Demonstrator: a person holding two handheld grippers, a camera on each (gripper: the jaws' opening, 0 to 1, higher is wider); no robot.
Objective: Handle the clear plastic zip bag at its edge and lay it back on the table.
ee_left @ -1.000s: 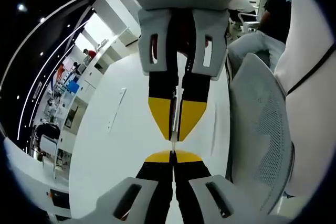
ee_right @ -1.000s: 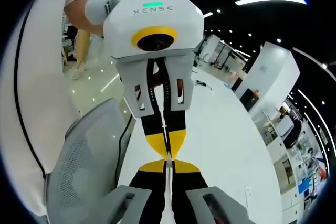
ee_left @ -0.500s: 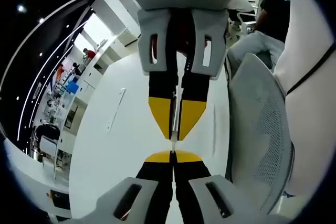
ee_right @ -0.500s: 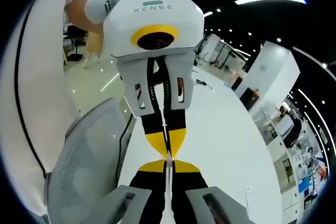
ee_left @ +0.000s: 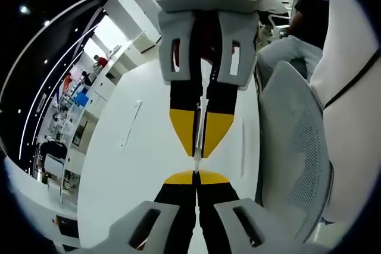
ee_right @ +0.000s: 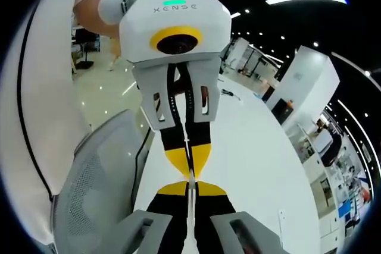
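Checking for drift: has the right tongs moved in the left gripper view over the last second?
No. The right tongs sit at the same spot against the mesh chair.

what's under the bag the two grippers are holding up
White table lies beneath the zip bag, pinched edge-on between left gripper and right gripper; a mesh chair stands beside. Jaws hide the table directly below.

**Two cameras, nose to nose over the table**

From the left gripper view we look along our own jaws straight at the right gripper (ee_left: 201, 156), very close, tip to tip. From the right gripper view we face back at the left gripper (ee_right: 190, 172), just as near. Both views tilt steeply and share the white table (ee_left: 137, 165) and the grey mesh chair (ee_left: 297, 159), on opposite sides: table (ee_right: 250, 165), chair (ee_right: 95, 188)
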